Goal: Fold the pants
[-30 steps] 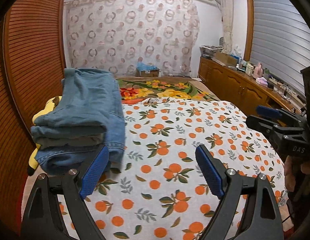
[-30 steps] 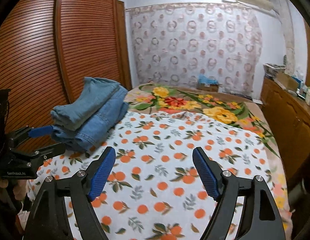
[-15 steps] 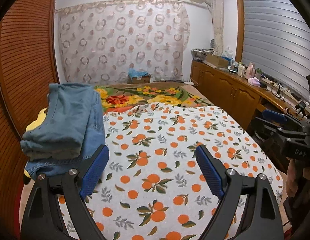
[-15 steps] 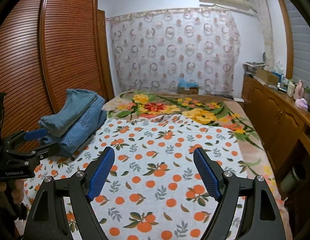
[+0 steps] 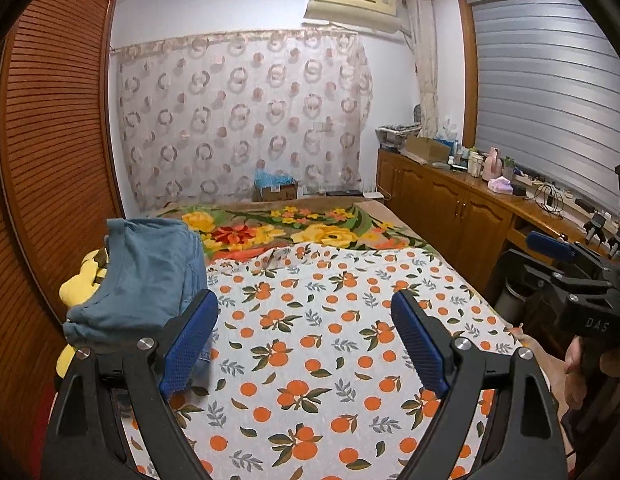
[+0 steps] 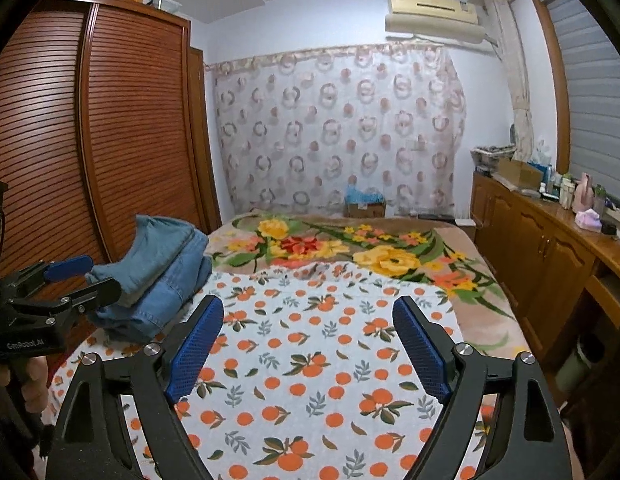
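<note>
Both wrist cameras look along the bed [image 5: 310, 320] toward the curtain [image 6: 338, 128], tilted slightly downward; each catches the other tool at its edge, sharing folded jeans [image 5: 141, 280].

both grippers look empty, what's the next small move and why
Probably draw both back and stop: the folded jeans already sit stacked at the bed's left edge, the orange-print sheet holds no unfolded pants, and left gripper and right gripper are open, empty.
</note>
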{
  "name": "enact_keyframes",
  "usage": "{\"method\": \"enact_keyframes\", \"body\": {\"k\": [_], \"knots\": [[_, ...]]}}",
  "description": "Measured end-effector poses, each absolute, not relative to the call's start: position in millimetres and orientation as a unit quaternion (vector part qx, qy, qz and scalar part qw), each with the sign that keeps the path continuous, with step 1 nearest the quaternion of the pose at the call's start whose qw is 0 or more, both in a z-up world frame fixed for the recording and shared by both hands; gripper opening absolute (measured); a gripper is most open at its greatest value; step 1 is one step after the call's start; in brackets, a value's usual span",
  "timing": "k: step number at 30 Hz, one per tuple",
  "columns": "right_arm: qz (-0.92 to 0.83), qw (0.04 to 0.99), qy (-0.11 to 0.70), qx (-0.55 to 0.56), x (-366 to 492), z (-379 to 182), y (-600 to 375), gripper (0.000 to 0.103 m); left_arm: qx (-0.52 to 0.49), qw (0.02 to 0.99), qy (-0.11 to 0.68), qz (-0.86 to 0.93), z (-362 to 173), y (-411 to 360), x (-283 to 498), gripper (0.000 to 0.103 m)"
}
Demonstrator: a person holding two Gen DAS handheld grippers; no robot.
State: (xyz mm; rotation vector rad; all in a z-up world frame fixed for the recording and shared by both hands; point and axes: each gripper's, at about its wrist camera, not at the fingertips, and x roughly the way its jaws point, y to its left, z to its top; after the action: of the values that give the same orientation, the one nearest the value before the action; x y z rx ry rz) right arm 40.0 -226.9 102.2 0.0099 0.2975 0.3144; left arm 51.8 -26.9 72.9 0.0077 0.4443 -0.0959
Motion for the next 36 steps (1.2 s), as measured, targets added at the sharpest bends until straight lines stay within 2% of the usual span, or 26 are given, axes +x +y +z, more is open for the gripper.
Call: {"method": "enact_keyframes", "body": {"k": [13,36], "knots": [[0.143,0.983,0.118,0.004,25.2,92.5,-224.9,0.091,0.009,0.98,0.197,-0.034,89.1,-24.7,34.4,0.089],[0.144,0.982,0.118,0.003,25.8,89.0,-226.7,0.092,0.006,0.98,0.196,-0.03,88.4,-19.7,33.7,0.089]]}}
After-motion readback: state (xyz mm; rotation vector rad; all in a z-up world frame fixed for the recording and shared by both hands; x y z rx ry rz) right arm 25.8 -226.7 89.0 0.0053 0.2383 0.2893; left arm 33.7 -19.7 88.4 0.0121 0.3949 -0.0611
